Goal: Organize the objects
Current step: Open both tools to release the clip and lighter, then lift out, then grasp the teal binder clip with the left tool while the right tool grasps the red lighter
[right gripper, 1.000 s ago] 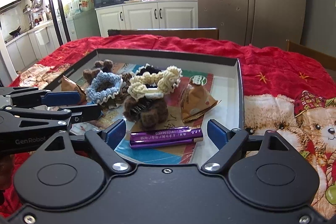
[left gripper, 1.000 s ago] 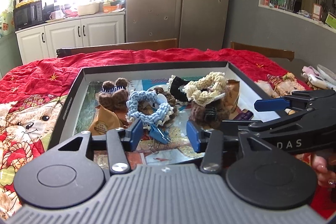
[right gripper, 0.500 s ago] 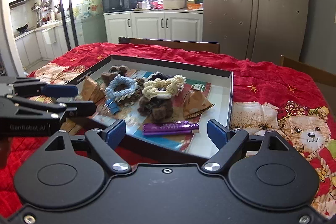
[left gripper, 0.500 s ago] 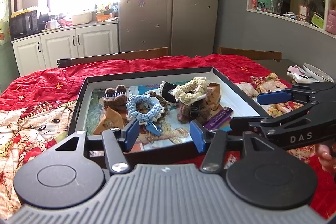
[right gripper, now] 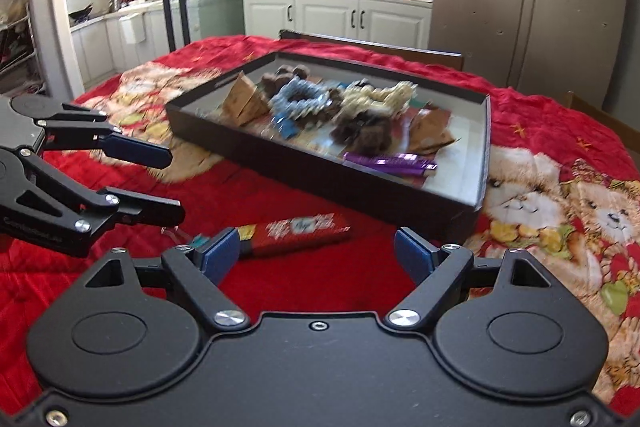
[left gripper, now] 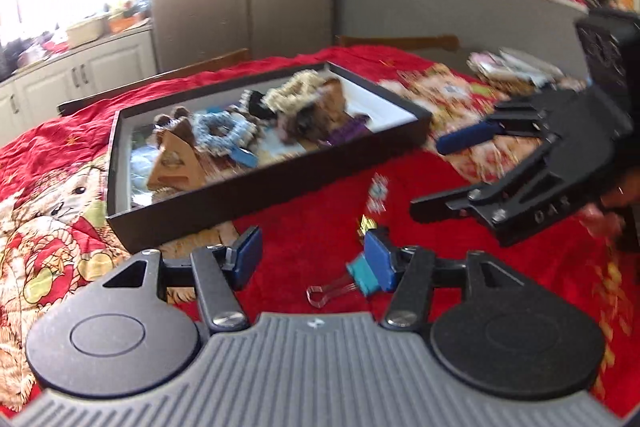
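In the right wrist view the left gripper reached in from the left edge, its fingers lying nearly level over the red blanket and pointing right; its jaws had just been opening and stood apart with nothing between them. The black tray sat on the blanket beyond both grippers, its long axis running from upper left to lower right. Inside it lay a brown paper packet, a blue scrunchie, a cream scrunchie and, along the near wall, a purple tube lying lengthwise with that wall. On the blanket in front of the tray a red wrapped bar lay with its long axis left to right, tilted slightly up to the right, its left end just beside the right gripper's left pad. The right gripper pointed downward toward the blanket, jaws wide and empty. In the left wrist view a teal binder clip touched the right pad.
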